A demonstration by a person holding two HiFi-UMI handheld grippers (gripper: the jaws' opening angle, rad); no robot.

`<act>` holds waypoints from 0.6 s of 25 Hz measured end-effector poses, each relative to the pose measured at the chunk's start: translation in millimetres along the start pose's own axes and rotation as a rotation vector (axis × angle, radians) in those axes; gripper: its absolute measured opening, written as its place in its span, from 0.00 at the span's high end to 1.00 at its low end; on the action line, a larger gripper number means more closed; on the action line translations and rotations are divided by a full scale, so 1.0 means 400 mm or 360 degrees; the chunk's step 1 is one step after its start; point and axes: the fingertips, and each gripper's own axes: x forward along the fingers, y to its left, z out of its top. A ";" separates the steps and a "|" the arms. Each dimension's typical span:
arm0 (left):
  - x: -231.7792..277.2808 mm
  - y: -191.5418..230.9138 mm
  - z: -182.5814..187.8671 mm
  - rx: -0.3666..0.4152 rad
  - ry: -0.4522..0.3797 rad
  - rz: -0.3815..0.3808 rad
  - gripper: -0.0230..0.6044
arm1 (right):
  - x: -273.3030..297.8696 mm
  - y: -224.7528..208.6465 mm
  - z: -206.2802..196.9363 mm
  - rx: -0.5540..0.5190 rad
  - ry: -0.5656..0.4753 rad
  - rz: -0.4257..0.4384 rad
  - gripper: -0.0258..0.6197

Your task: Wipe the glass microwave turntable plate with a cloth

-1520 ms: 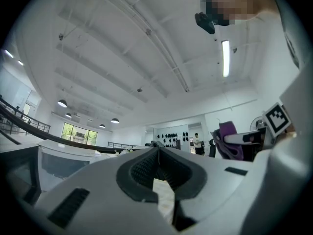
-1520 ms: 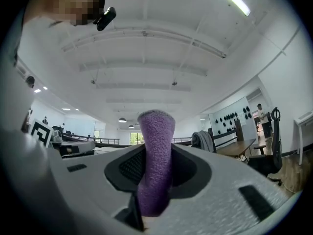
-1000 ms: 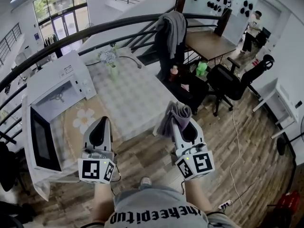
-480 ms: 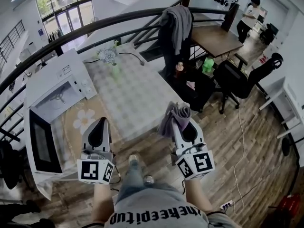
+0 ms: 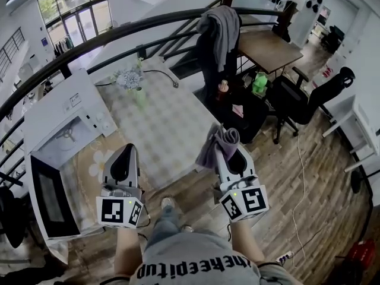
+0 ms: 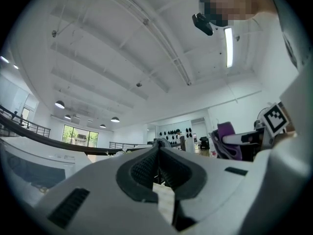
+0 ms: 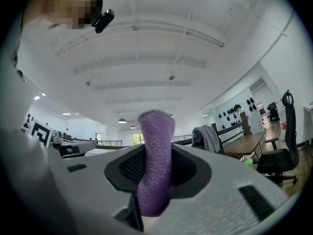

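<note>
Head view: right gripper (image 5: 223, 151) pinches a purple fleecy cloth (image 5: 214, 139), left gripper (image 5: 126, 157) pressed together, empty; wiping not begun, white microwave (image 5: 56, 107) far left

Head view: from above, steeply down on table (image 5: 166, 117). Gripper views: close along jaws, tilted ceilingward; shared: black railing (image 5: 136, 31).

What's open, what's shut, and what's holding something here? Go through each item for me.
microwave door: swung open.
left gripper: jaws together, nothing between them.
right gripper: shut on the purple cloth.
purple cloth: clamped, sticking out past the jaws.
grey jacket: draped over the railing.
</note>
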 end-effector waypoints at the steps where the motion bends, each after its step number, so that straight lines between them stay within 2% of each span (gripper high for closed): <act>1: 0.019 0.016 0.000 0.0002 -0.0004 0.0002 0.95 | 0.024 0.000 0.002 -0.0005 -0.0007 0.0003 0.78; 15: 0.242 0.201 -0.040 -0.0014 -0.0025 -0.0038 0.95 | 0.309 0.002 -0.040 -0.0022 -0.0007 -0.0007 0.78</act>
